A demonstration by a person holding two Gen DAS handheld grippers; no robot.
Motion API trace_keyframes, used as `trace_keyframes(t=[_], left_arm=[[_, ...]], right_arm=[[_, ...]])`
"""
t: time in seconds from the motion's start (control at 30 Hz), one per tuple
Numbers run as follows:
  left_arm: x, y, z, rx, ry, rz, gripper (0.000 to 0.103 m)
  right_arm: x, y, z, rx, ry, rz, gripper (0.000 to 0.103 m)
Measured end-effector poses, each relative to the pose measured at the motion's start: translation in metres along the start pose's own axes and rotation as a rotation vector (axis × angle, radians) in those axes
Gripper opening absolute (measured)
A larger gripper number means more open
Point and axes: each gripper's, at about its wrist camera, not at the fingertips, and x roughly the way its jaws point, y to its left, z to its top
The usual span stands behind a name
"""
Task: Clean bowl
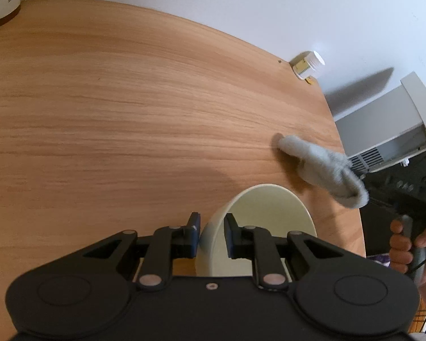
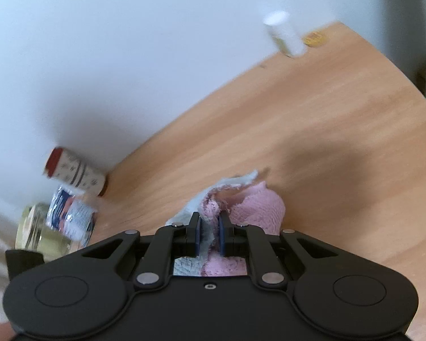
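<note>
A cream bowl [image 1: 258,227] sits tilted on the wooden table [image 1: 127,113], low in the left wrist view. My left gripper [image 1: 212,234] is shut on the bowl's rim, one finger outside, one inside. My right gripper [image 2: 210,236] is shut on a folded cloth [image 2: 250,207], pink and pale blue in the right wrist view. In the left wrist view the cloth [image 1: 323,167] looks grey, hangs from the right gripper [image 1: 363,179] and touches the table just right of and beyond the bowl. The bowl does not show in the right wrist view.
A white pill bottle [image 1: 308,65] stands at the table's far right edge by the wall, also in the right wrist view [image 2: 284,37]. A patterned canister [image 2: 76,174], a foil packet [image 2: 71,216] and a glass jar [image 2: 39,233] stand far left. A white heater [image 1: 389,130] is off the table's right side.
</note>
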Motion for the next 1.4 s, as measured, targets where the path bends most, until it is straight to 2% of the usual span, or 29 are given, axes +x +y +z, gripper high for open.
trace_keyframes(t=[0.07, 0.17, 0.2, 0.27, 0.33, 0.37, 0.43, 0.47, 0.5, 0.53, 0.6, 0.67, 0.73, 0.8, 0.83, 0.87, 0.93, 1.07, 1.17, 1.27, 1.4], left_arm=[[0.001, 0.001, -0.001, -0.007, 0.017, 0.02, 0.017], [0.0, 0.003, 0.0, -0.025, 0.043, 0.019, 0.02], [-0.001, 0.003, 0.001, -0.018, 0.039, 0.018, 0.032], [-0.004, 0.001, 0.003, 0.009, 0.03, 0.052, 0.047], [-0.006, 0.0, 0.007, 0.039, 0.027, 0.081, 0.051], [-0.007, -0.001, 0.008, 0.053, 0.03, 0.091, 0.053], [-0.012, -0.005, 0.009, 0.09, 0.023, 0.113, 0.054], [-0.017, -0.009, 0.009, 0.123, 0.012, 0.129, 0.058], [-0.023, -0.014, 0.007, 0.171, -0.005, 0.149, 0.068], [-0.028, -0.018, 0.006, 0.203, -0.018, 0.165, 0.073], [-0.042, -0.026, 0.003, 0.239, -0.046, 0.195, 0.089], [-0.055, -0.035, 0.002, 0.259, -0.067, 0.212, 0.092], [-0.065, -0.043, 0.001, 0.27, -0.083, 0.224, 0.095], [-0.077, -0.054, -0.001, 0.27, -0.102, 0.271, 0.095], [-0.084, -0.06, -0.002, 0.255, -0.11, 0.287, 0.096], [-0.091, -0.064, -0.003, 0.226, -0.115, 0.291, 0.101], [-0.101, -0.073, -0.007, 0.169, -0.117, 0.289, 0.102], [-0.116, -0.095, -0.023, 0.127, -0.111, 0.309, 0.102], [-0.121, -0.109, -0.036, 0.104, -0.089, 0.341, 0.102], [-0.13, -0.118, -0.05, 0.057, -0.077, 0.387, 0.103], [-0.15, -0.133, -0.069, 0.029, -0.104, 0.409, 0.103]], right_arm=[[0.003, -0.001, -0.007, -0.028, -0.013, -0.073, 0.014], [0.004, 0.0, -0.014, -0.059, -0.003, -0.129, 0.014], [0.005, 0.001, -0.018, -0.073, 0.002, -0.153, 0.014], [0.006, 0.003, -0.023, -0.098, 0.005, -0.203, 0.018], [0.007, 0.008, -0.032, -0.124, -0.013, -0.259, 0.02], [0.007, 0.011, -0.035, -0.124, -0.019, -0.267, 0.024], [0.004, 0.015, -0.038, -0.123, -0.03, -0.294, 0.043], [0.0, 0.018, -0.04, -0.123, -0.045, -0.306, 0.045], [-0.006, 0.023, -0.042, -0.12, -0.065, -0.321, 0.051], [-0.009, 0.027, -0.044, -0.117, -0.068, -0.334, 0.056], [-0.015, 0.036, -0.048, -0.116, -0.067, -0.353, 0.057], [-0.024, 0.048, -0.051, -0.132, -0.07, -0.371, 0.062], [-0.03, 0.062, -0.054, -0.155, -0.084, -0.38, 0.075], [-0.041, 0.074, -0.054, -0.183, -0.105, -0.372, 0.079], [-0.049, 0.081, -0.054, -0.2, -0.117, -0.373, 0.08], [-0.061, 0.088, -0.053, -0.216, -0.135, -0.379, 0.081], [-0.072, 0.093, -0.052, -0.215, -0.149, -0.374, 0.091], [-0.101, 0.103, -0.051, -0.245, -0.109, -0.322, 0.096], [-0.117, 0.101, -0.054, -0.186, -0.045, -0.266, 0.098], [-0.131, 0.106, -0.059, -0.22, -0.023, -0.282, 0.103], [-0.155, 0.115, -0.06, -0.306, -0.01, -0.294, 0.103]])
